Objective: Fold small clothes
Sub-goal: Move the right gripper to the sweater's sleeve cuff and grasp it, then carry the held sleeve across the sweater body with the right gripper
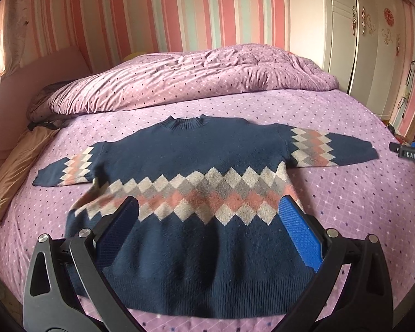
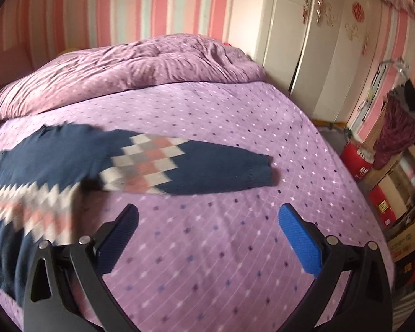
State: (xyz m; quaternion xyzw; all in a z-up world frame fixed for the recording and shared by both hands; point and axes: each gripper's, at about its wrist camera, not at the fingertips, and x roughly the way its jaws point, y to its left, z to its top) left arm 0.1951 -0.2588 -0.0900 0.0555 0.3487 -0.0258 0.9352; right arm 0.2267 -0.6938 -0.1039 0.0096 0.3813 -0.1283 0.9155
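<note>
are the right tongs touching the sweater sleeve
Apart. The right wrist view shows bare sheet between the open right tongs and the sleeve.

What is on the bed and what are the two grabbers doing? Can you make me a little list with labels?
garment: navy sweater with a diamond band, lying flat, sleeves spread out
surface: purple dotted bed sheet
behind it: bunched-up purple duvet
left gripper: jaws wide apart above the sweater's lower half, holding nothing
right gripper: jaws wide apart over bare sheet, near the sweater's sleeve, holding nothing
folding: not started
</note>
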